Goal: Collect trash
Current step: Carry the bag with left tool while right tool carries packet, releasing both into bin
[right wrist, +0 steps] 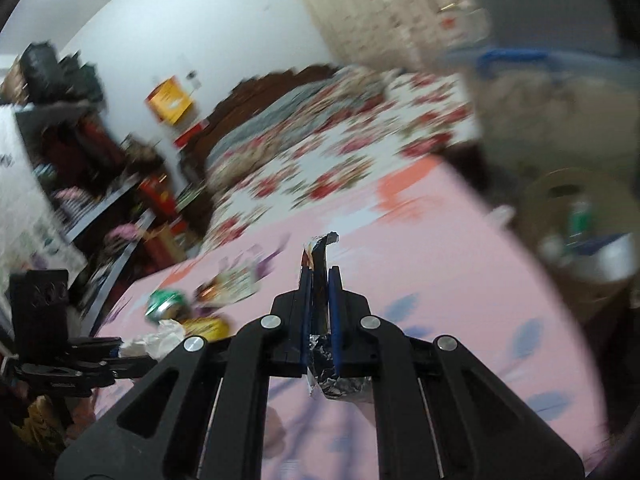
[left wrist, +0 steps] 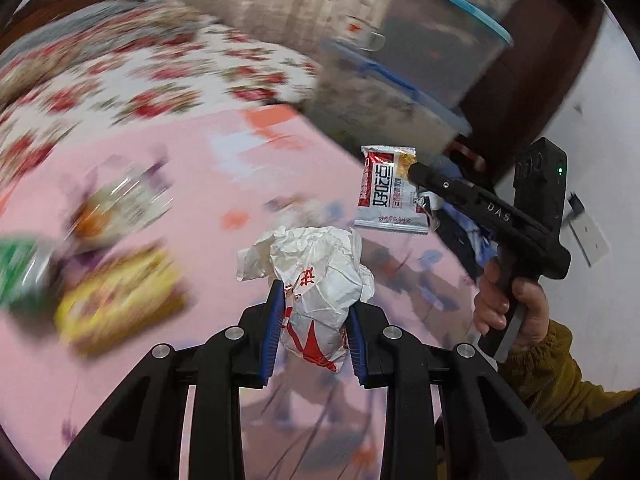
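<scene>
Trash is in both grippers and lies on the pink table (left wrist: 168,184). The left gripper (left wrist: 314,322) pinches a crumpled white wrapper (left wrist: 316,280) with red print between its blue pads (left wrist: 274,326), held above the table. The right gripper (right wrist: 319,308) has its fingers nearly together on a snack packet (left wrist: 390,190): in the left view the packet, red, white and silver, hangs off the fingertips in the air near the table's far edge; in the right view it shows edge-on between the pads, with silver foil (right wrist: 340,380) bunched behind them. A hand (left wrist: 508,304) in a mustard sleeve grips the right gripper's handle. On the table, blurred, lie a green can (right wrist: 166,304), a yellow packet (left wrist: 120,300) and another wrapper (left wrist: 128,200). At the right of the right view stands a brown bag (right wrist: 576,236) with things inside. Beyond the table is a floral bedspread (right wrist: 340,148)
</scene>
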Tool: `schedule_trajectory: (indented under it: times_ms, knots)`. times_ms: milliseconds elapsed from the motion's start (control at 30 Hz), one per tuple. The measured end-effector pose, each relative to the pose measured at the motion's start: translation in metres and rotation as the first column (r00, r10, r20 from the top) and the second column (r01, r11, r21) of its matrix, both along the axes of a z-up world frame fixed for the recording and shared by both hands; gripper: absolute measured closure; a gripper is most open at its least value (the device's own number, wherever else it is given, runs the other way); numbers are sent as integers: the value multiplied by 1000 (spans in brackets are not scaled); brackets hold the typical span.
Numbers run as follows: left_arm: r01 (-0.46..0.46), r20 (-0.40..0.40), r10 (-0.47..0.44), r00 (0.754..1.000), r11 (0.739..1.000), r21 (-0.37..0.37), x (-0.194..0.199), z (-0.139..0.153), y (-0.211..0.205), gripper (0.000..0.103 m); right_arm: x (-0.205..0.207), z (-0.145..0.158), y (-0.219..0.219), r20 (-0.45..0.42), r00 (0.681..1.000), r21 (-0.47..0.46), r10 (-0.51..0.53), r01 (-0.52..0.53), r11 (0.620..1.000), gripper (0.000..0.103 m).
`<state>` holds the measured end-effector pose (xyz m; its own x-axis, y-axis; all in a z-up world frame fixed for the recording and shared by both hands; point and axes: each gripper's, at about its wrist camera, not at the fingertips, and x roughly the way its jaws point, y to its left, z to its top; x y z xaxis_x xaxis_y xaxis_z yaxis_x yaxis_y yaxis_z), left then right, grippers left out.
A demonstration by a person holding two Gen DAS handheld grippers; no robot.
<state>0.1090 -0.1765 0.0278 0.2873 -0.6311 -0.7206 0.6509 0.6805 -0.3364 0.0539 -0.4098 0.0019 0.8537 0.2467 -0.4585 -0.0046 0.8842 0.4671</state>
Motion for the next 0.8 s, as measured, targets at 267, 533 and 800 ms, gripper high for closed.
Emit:
schedule_trajectory:
  times_ms: [267, 533, 800]
  knots:
    - [248, 10, -248, 969, 968, 26, 57, 18, -202, 76, -15, 7, -161, 19, 949, -56, -313, 314, 948, 93]
    - [289, -25, -288, 957, 957, 27, 101, -21, -349, 57, 6, -32, -249, -66, 908, -73, -415, 410, 909, 93]
    - [229, -64, -227, 972, 973, 30, 114, -41, -356, 21, 28, -59, -255, -72, 894, -26, -442, 441, 897, 30]
